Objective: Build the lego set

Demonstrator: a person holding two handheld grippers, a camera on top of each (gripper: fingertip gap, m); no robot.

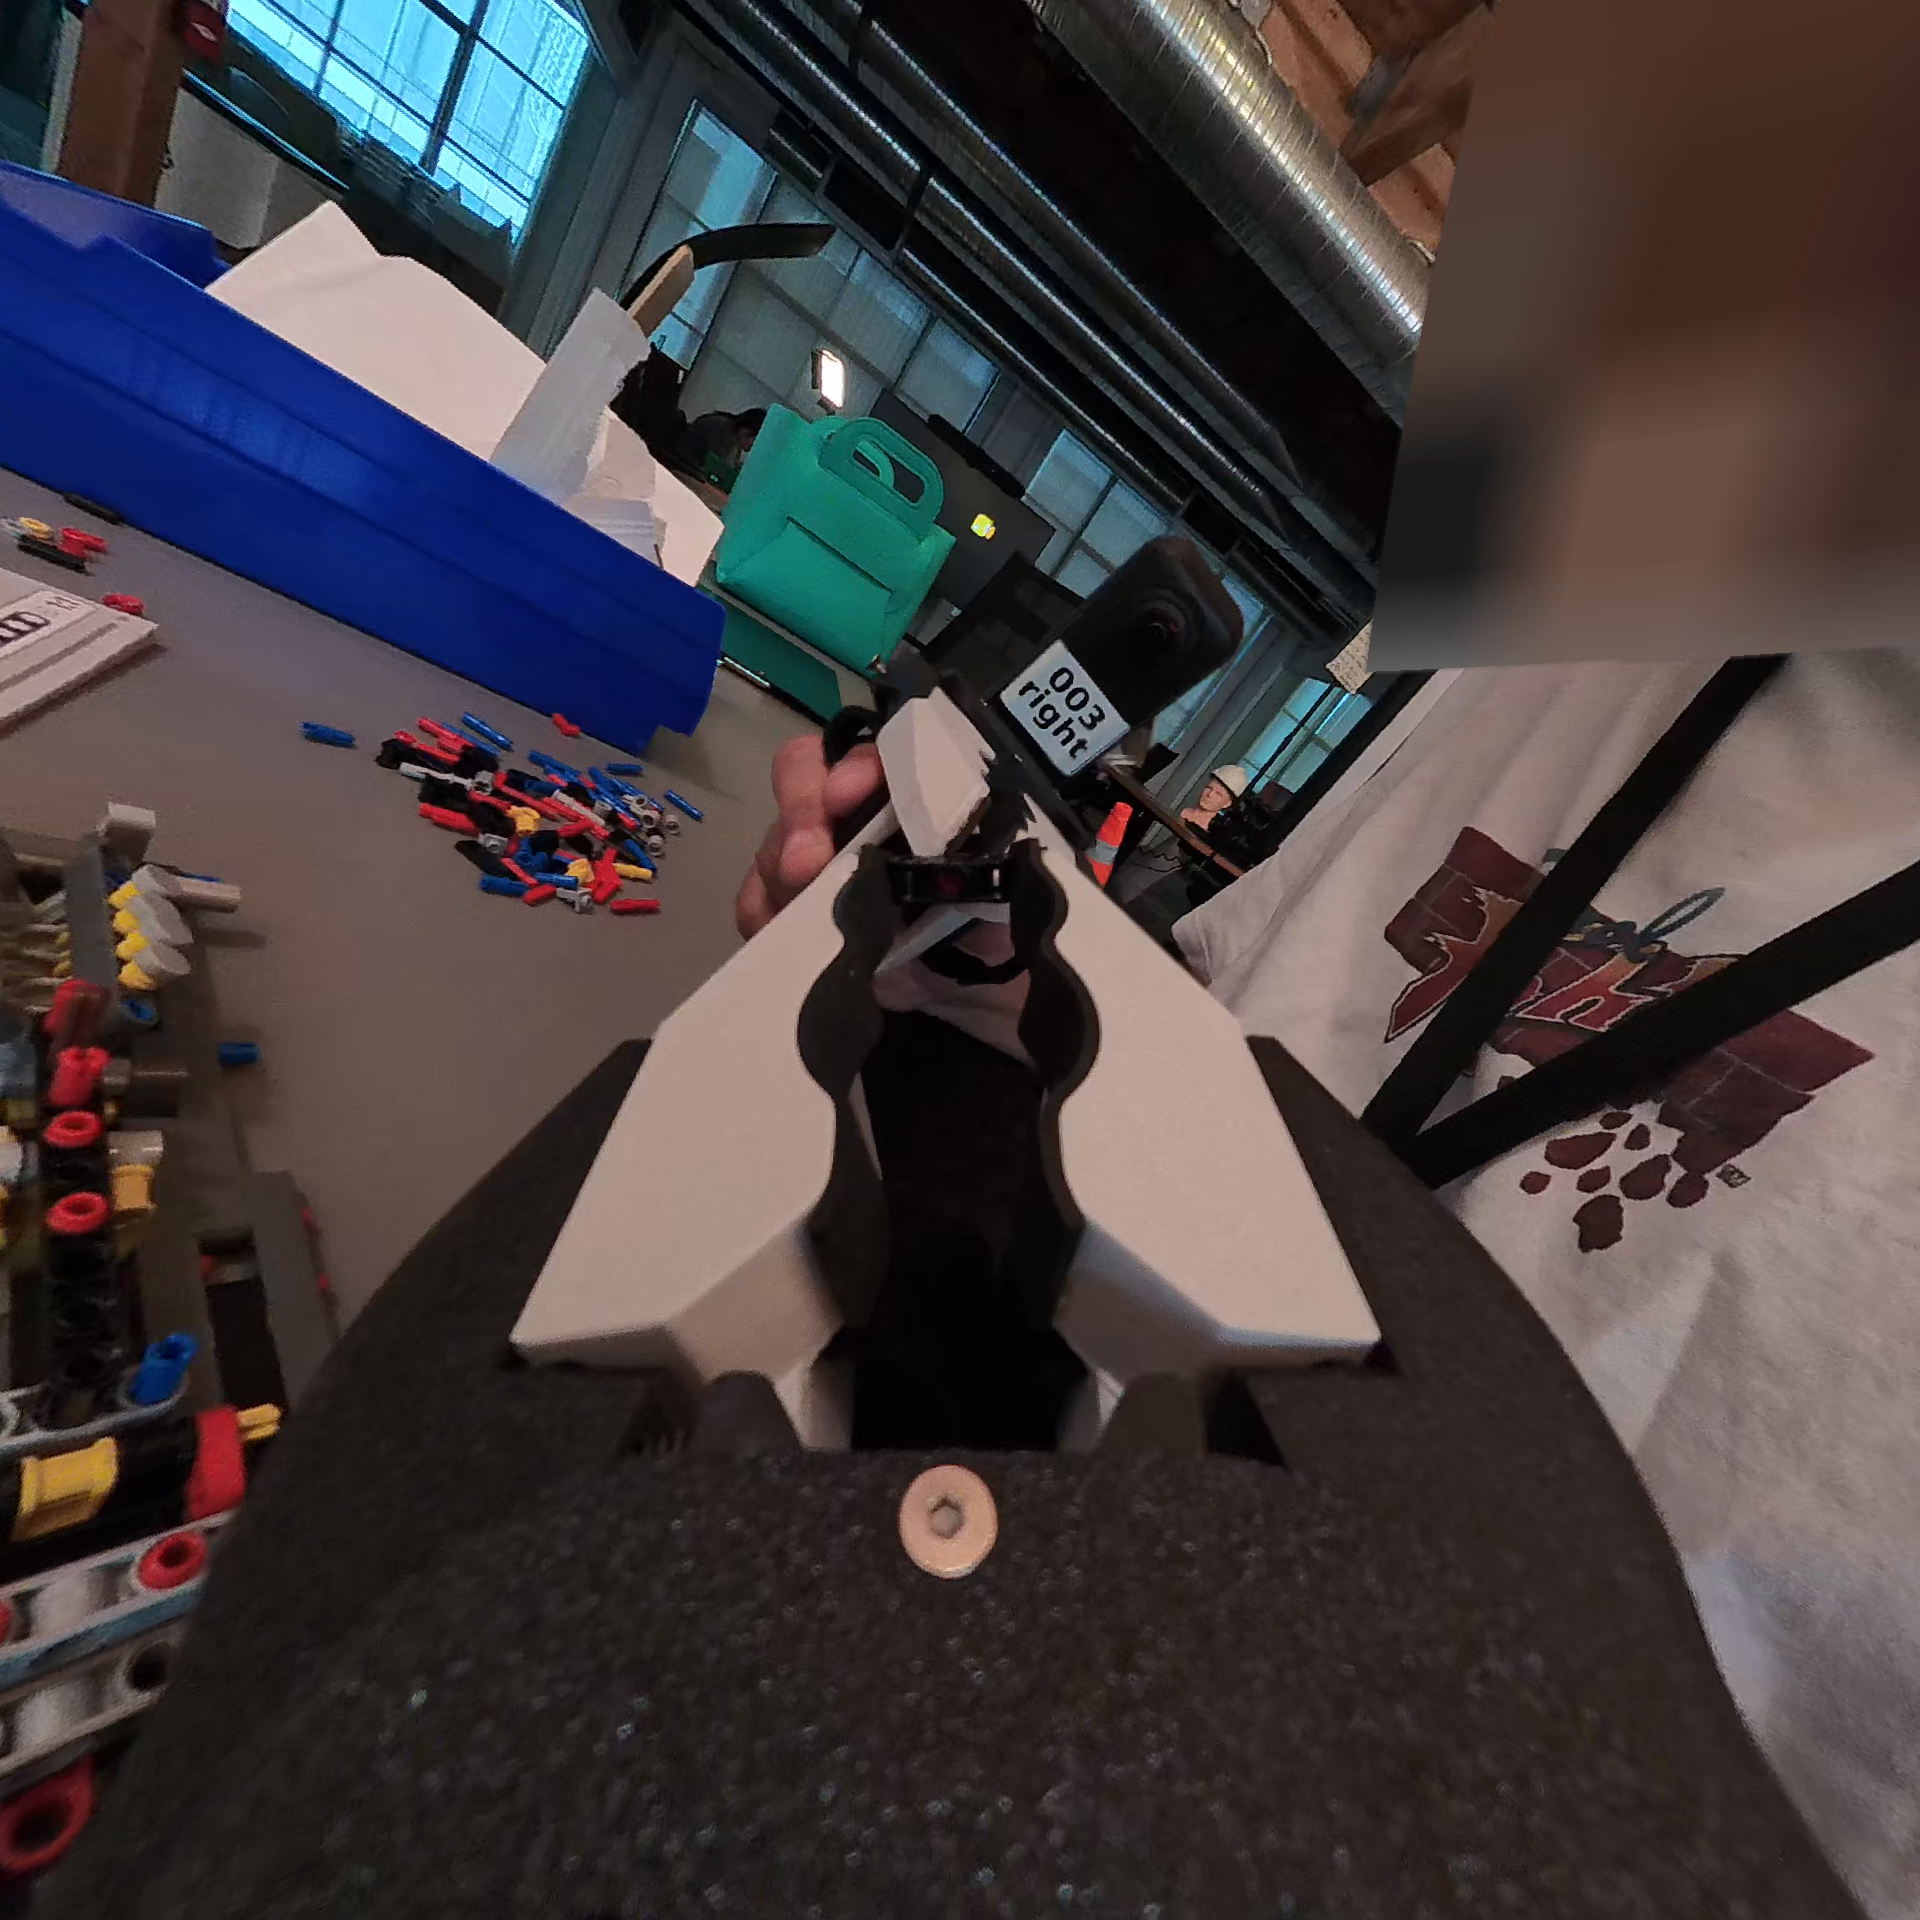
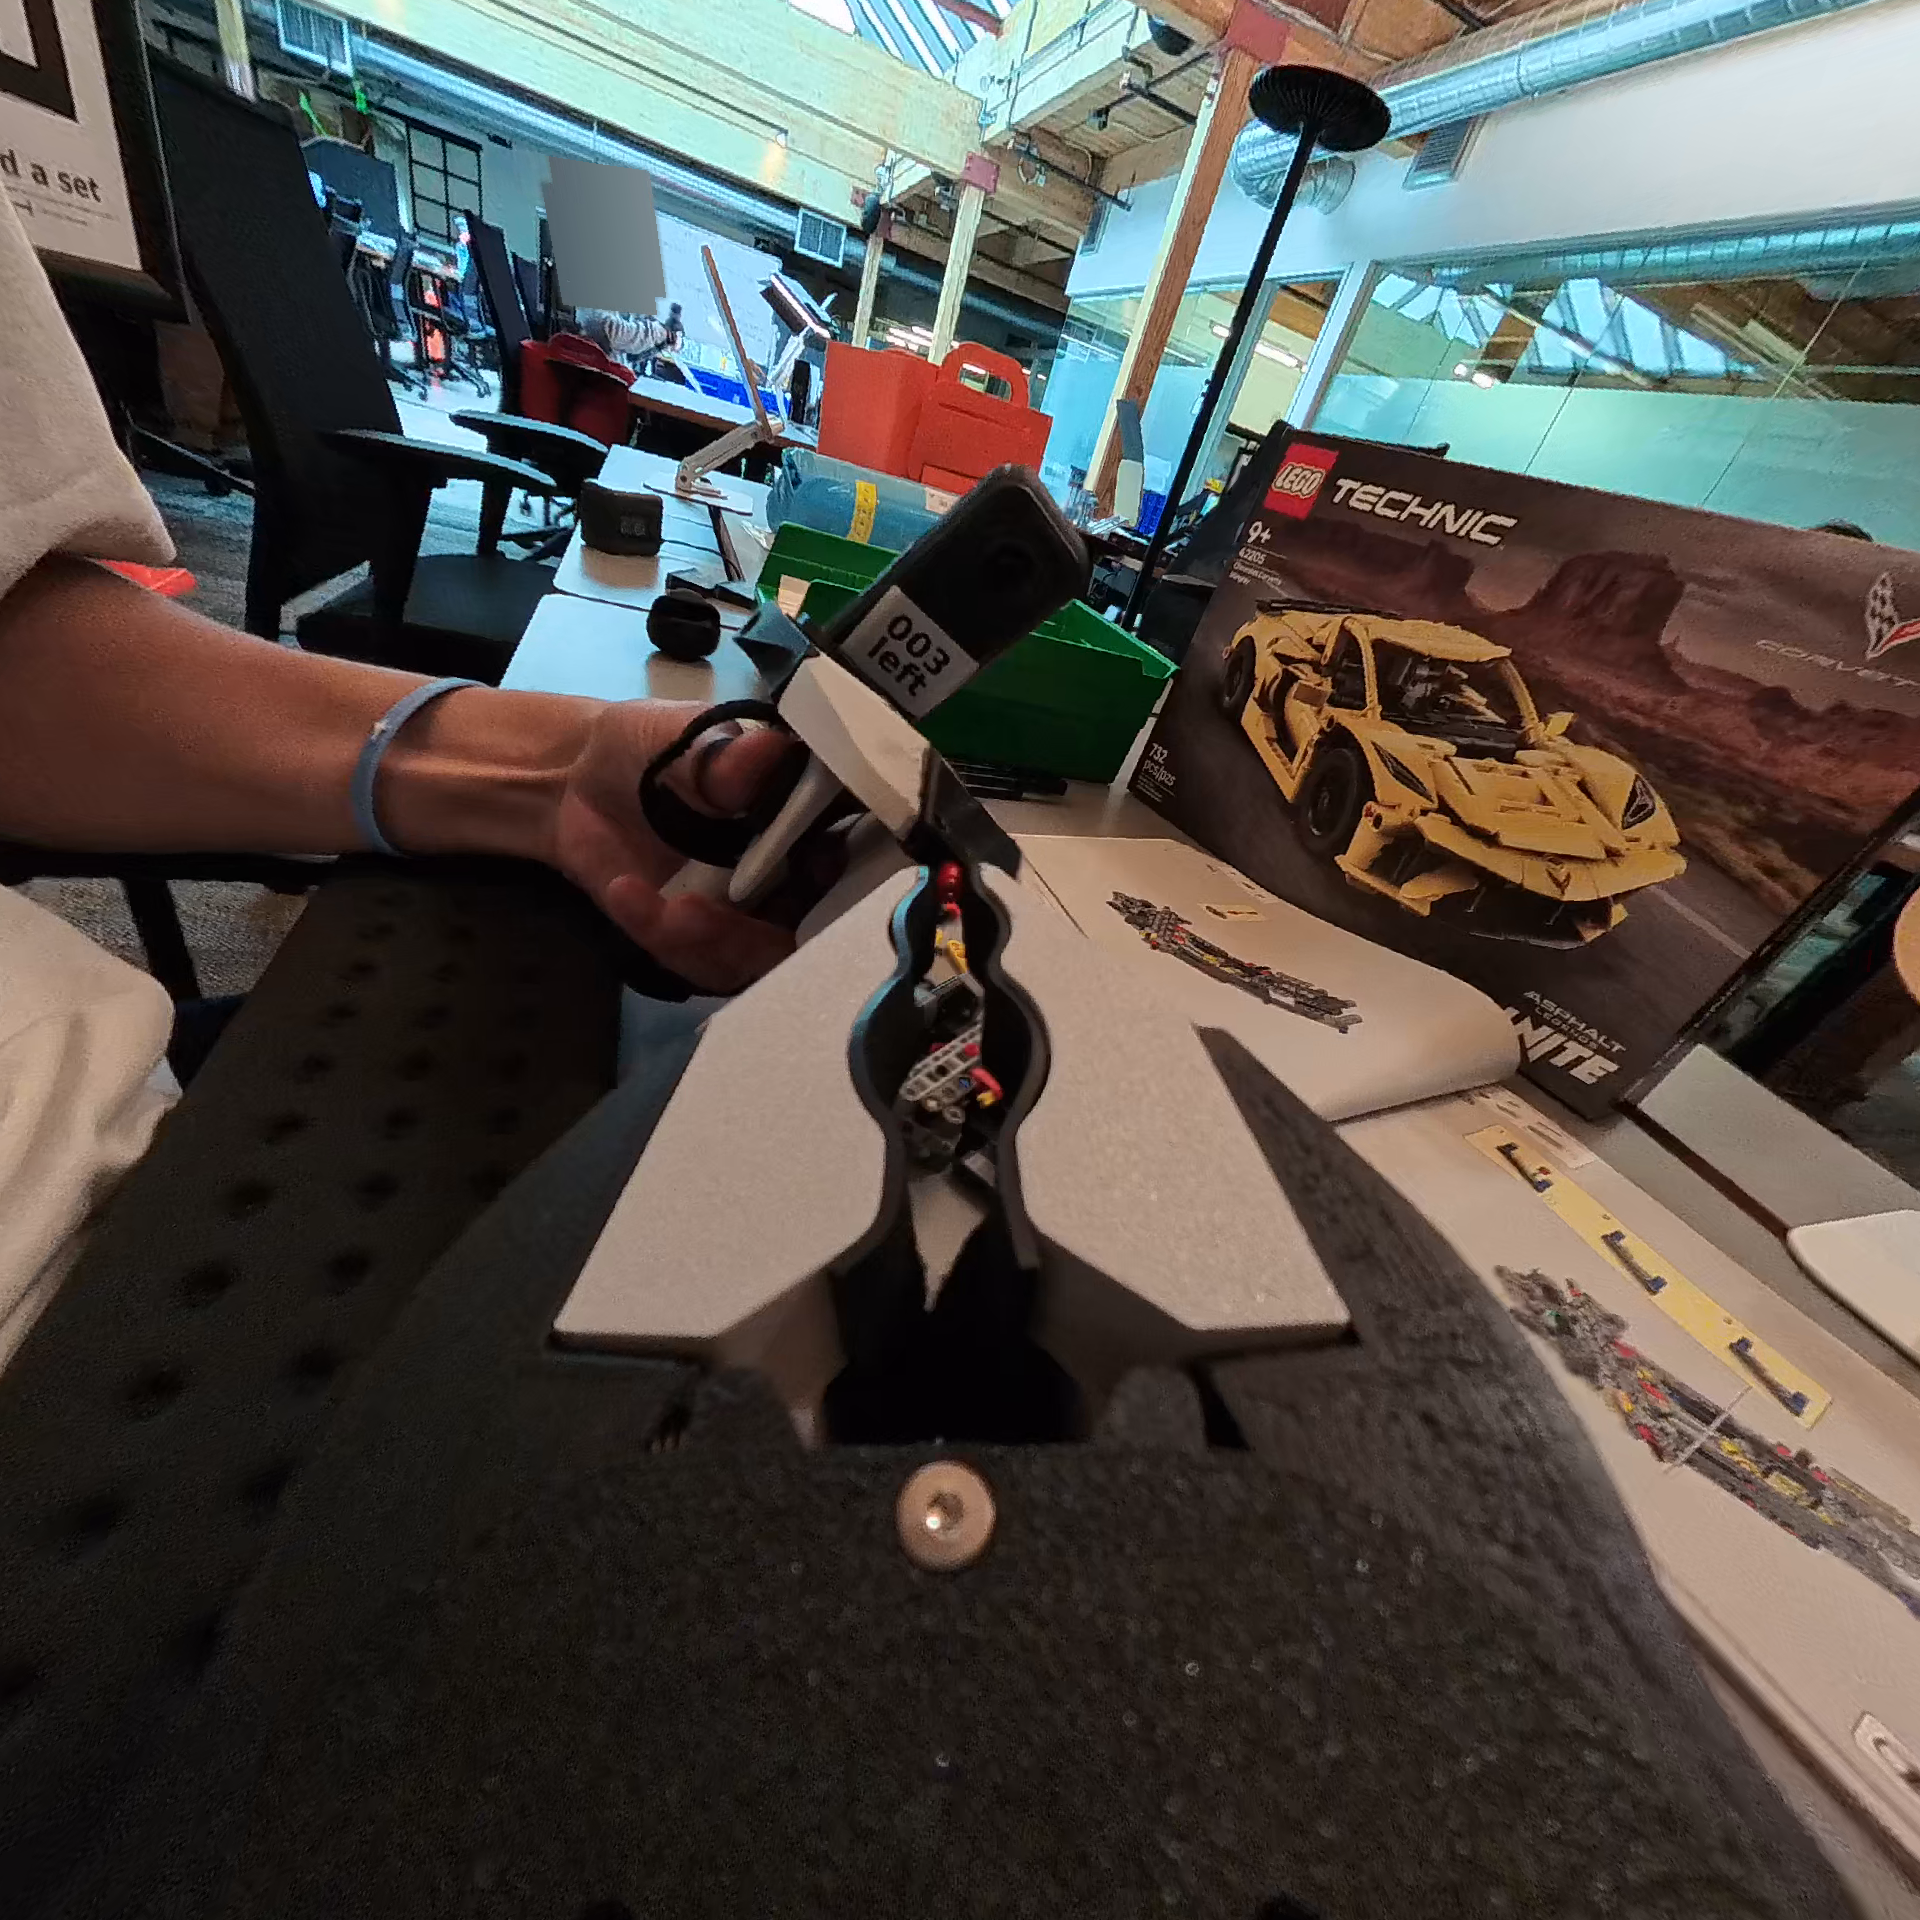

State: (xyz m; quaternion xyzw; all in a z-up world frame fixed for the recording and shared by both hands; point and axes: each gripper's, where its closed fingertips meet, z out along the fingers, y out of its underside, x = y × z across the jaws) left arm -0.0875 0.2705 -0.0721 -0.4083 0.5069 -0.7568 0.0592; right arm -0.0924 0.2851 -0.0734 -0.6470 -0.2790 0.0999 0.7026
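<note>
The left tool [image 1: 951,883] is nearly closed, its fingertips pinching a small black piece with a red pin [image 1: 948,883] whose long axis lies crosswise between them. The right tool [image 2: 948,894] is nearly closed at its tips around a small red pin [image 2: 948,881], touching the left tool's tip. Beyond its fingers the partly built chassis [image 2: 948,1070] runs lengthwise away. Loose pins [image 1: 540,821] lie on the counter [image 1: 364,935], in front of the blue bin [image 1: 312,488]
</note>
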